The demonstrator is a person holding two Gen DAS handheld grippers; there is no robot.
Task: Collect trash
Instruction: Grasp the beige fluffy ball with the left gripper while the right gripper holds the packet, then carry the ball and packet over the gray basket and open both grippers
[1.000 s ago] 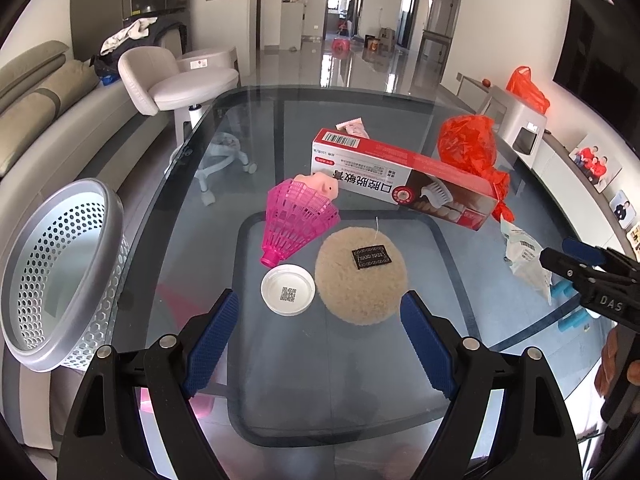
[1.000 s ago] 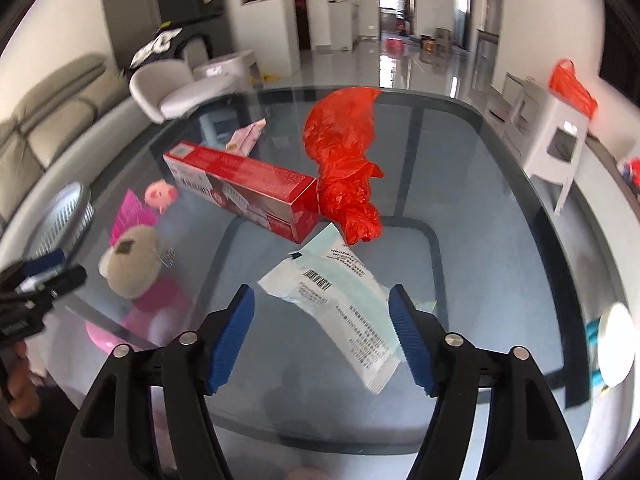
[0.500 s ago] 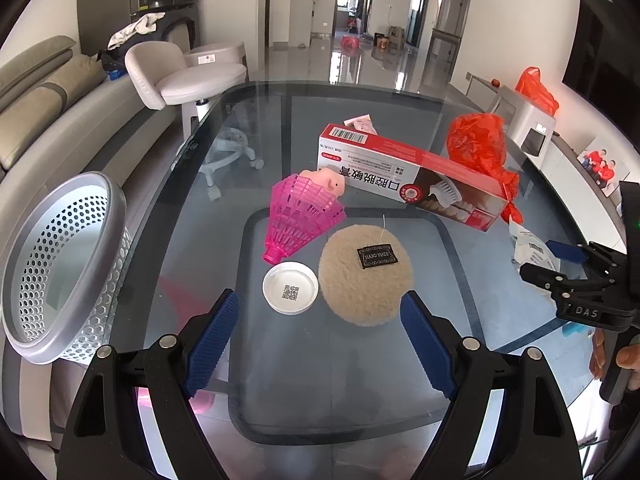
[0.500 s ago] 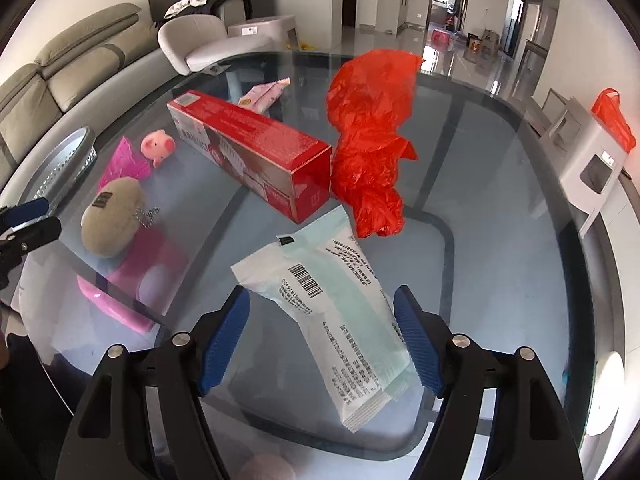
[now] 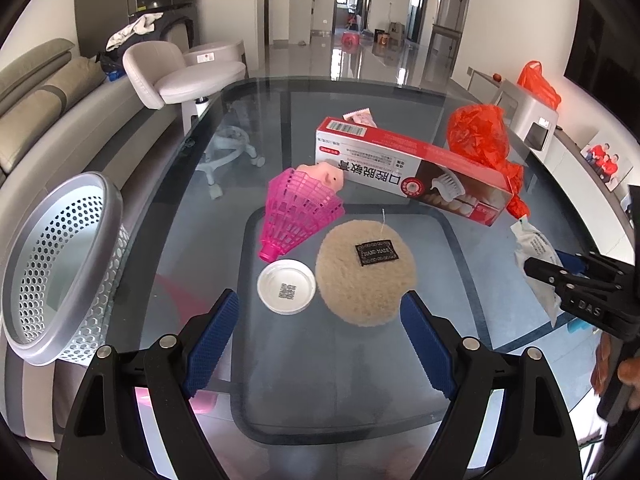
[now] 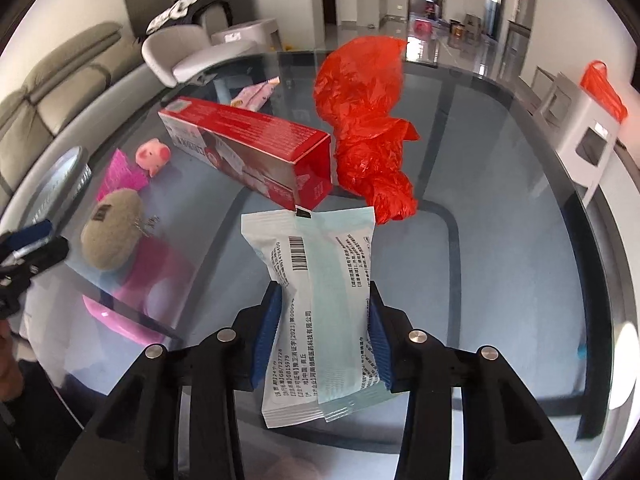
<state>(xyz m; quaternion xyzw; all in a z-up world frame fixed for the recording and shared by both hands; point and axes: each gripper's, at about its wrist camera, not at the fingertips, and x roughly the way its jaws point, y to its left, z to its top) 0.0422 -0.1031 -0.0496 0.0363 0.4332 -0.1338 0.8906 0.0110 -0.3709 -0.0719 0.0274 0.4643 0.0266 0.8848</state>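
1. Glass forms the table (image 5: pixel 460 92) that carries every item; positions below are given relative to the red toothpaste box (image 6: pixel 256 148) near its middle.
2. Step in hand: securing the first piece of trash. The white-and-green wrapper packet (image 6: pixel 320 280) lies just on the near side of the box's right end, its far edge almost touching the box corner.
3. Right gripper (image 6: pixel 322 336): the jaws have just been closing, and the blue pads now pinch the packet across its width; the film is creased inward at the left pad.
4. Left gripper (image 5: pixel 318 338): jaws spread wide, nothing between them. It hangs above the glass on the near side of the box, over the white lid (image 5: pixel 286 286) and the round beige fleece pad (image 5: pixel 366 272).
5. Other items: a crumpled red plastic bag (image 6: pixel 364 120) touches the box's right end; a pink shuttlecock (image 5: pixel 298 212) and a small pink pig toy (image 5: pixel 322 174) sit by its left end.
6. Receptacle: the perforated silver wastebasket (image 5: pixel 60 264) stands off the table edge, well to the left of the box.
7. Next move, as judged: lift the packet clear of the glass, carry it leftward past the box and the left gripper, and release it over the basket opening. Thin film may slip, so grip should be confirmed on lift.
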